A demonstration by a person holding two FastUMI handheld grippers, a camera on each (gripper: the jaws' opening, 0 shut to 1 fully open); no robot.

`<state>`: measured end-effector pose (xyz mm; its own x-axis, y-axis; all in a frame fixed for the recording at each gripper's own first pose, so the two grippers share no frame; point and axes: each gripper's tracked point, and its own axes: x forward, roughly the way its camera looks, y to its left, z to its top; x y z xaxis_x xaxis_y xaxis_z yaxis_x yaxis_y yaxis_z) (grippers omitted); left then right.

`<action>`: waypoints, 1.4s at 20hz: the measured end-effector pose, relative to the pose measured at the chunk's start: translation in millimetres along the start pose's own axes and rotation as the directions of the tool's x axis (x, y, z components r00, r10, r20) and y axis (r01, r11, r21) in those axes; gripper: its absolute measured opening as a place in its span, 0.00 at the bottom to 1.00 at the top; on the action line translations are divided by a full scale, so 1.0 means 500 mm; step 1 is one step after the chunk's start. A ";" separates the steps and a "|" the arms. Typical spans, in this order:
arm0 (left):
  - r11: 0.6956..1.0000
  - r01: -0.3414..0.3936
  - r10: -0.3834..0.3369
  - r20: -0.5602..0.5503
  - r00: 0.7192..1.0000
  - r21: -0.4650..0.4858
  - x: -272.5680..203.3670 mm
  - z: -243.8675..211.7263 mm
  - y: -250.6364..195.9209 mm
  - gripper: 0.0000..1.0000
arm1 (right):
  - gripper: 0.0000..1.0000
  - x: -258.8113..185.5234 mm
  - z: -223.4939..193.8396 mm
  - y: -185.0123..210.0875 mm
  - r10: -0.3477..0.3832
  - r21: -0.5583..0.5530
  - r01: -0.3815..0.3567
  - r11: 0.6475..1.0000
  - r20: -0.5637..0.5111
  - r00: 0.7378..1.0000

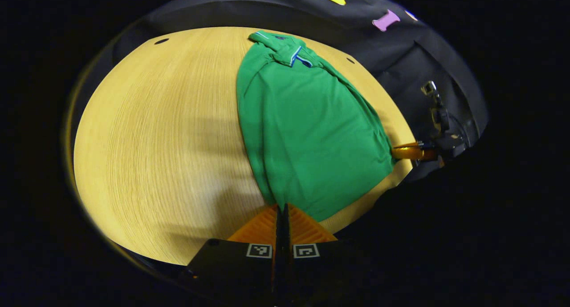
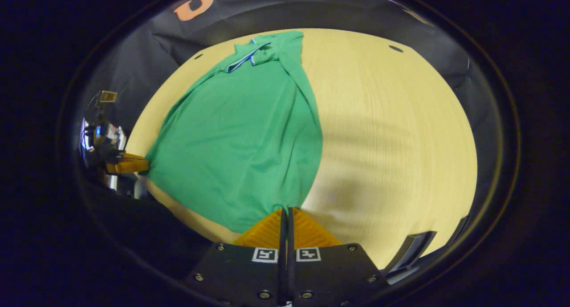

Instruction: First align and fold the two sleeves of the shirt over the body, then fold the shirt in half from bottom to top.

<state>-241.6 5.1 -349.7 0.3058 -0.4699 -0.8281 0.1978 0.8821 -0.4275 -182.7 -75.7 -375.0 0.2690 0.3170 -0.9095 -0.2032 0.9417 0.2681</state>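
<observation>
Pinching green shirt [image 1: 307, 133] hem, wooden table [image 1: 160, 142]

We see a green shirt [image 1: 307, 133] lying on the table. It has a collar [image 1: 291, 53] with a thin blue and white edge, and the collar is at the far end. The sleeves are already folded in over the body, so the shirt looks long and narrow. The cloth is mostly flat, with soft wrinkles down its sides. The bottom edge is the near end. In the right gripper view the shirt [image 2: 240, 138] looks the same.
</observation>
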 end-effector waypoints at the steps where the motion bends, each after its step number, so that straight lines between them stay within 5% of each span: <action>1: 1.000 0.001 -0.001 0.005 1.000 0.004 -0.004 0.009 0.000 0.04 | 0.00 -0.003 0.005 0.002 0.011 0.027 -0.011 1.000 0.005 1.000; 8: 0.988 0.024 -0.031 0.044 0.999 0.156 -0.029 0.058 -0.036 0.04 | 0.01 -0.059 0.069 0.004 0.051 0.084 -0.058 0.995 0.078 0.996; 20: 0.990 0.031 -0.056 0.178 0.982 0.141 -0.059 0.209 -0.024 0.03 | 0.01 -0.127 0.241 0.061 0.115 -0.007 -0.116 0.993 0.221 0.969; 28: 0.967 -0.031 -0.048 0.300 0.953 0.253 -0.102 0.369 -0.026 0.03 | 0.01 -0.174 0.397 0.074 0.130 -0.036 -0.125 0.991 0.344 0.930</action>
<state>-88.1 11.4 -235.2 0.5610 -0.5002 -0.6596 0.4177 0.8590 -0.2961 -26.8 -45.9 -222.9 0.5475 0.4559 -0.7017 -0.2693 0.8899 0.3680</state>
